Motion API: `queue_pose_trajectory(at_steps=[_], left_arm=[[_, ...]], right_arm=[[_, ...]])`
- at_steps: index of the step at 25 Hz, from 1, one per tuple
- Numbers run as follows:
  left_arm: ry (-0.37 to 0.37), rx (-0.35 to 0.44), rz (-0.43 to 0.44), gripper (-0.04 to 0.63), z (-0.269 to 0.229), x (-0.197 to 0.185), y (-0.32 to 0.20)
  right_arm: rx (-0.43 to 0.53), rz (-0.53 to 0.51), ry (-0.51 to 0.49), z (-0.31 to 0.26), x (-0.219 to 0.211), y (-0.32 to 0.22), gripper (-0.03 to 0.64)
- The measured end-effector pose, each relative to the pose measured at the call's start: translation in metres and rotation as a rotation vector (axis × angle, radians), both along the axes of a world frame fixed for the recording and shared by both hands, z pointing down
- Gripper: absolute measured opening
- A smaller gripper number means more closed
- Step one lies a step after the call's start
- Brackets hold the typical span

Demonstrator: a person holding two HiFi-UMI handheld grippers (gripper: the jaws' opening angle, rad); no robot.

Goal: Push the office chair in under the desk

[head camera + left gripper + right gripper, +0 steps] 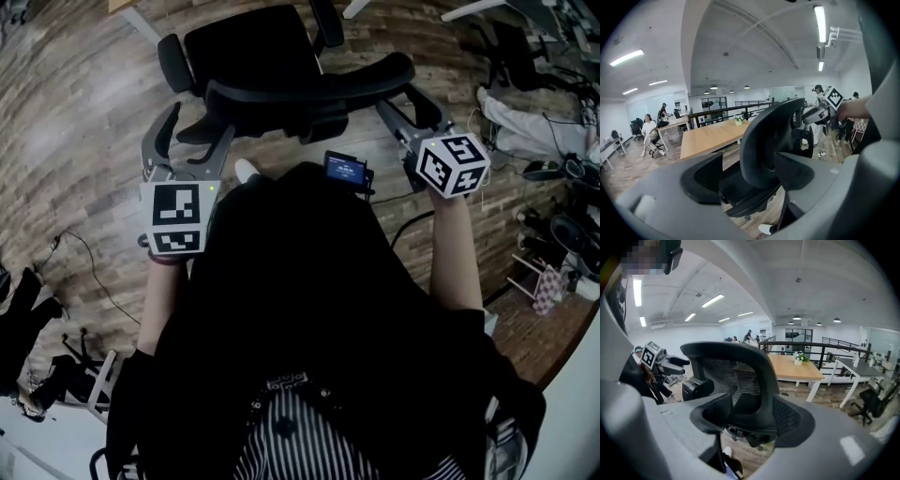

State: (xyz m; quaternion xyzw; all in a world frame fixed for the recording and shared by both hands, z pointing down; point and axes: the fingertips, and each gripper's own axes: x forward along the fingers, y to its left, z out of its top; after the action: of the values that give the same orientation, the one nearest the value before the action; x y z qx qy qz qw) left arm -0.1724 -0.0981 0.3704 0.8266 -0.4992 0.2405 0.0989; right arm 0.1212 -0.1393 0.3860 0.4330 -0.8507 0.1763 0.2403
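The black office chair (253,47) stands on the wood floor in front of me, its curved backrest (309,86) nearest. My left gripper (202,127) is at the backrest's left end and my right gripper (398,97) at its right end. In the left gripper view the left gripper (749,176) is open, and the backrest (768,136) shows between the pads with a gap beside it. The right gripper (752,416) is also open, framing the mesh backrest (736,376). Beyond the chair stands the wooden desk (712,136), also in the right gripper view (794,367).
A small plant (800,357) sits on the desk. People sit at a far desk (649,129). A white desk (855,366) and another black chair (874,404) stand to the right. Bags and cables (562,234) lie on the floor at right.
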Motion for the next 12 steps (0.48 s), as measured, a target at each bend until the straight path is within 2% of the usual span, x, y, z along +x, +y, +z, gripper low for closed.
queue_pose_trajectory(at_steps=[3,5,8,12], left_arm=[[0.049,-0.003,0.021,0.346,0.004,-0.004,-0.009],[0.062,-0.012,0.035,0.357,0.007,-0.008,-0.011],[0.069,-0.018,0.058,0.367,0.008,-0.007,-0.021],[0.036,0.003,0.103,0.385,0.005,-0.001,-0.027]], right_arm=[[0.019,0.011,0.058,0.008,0.000,-0.006,0.291],[-0.011,0.040,0.047,0.021,-0.002,-0.007,0.295],[-0.041,0.067,0.042,0.030,0.000,-0.016,0.298],[-0.011,0.057,0.048,0.023,-0.006,-0.025,0.311]])
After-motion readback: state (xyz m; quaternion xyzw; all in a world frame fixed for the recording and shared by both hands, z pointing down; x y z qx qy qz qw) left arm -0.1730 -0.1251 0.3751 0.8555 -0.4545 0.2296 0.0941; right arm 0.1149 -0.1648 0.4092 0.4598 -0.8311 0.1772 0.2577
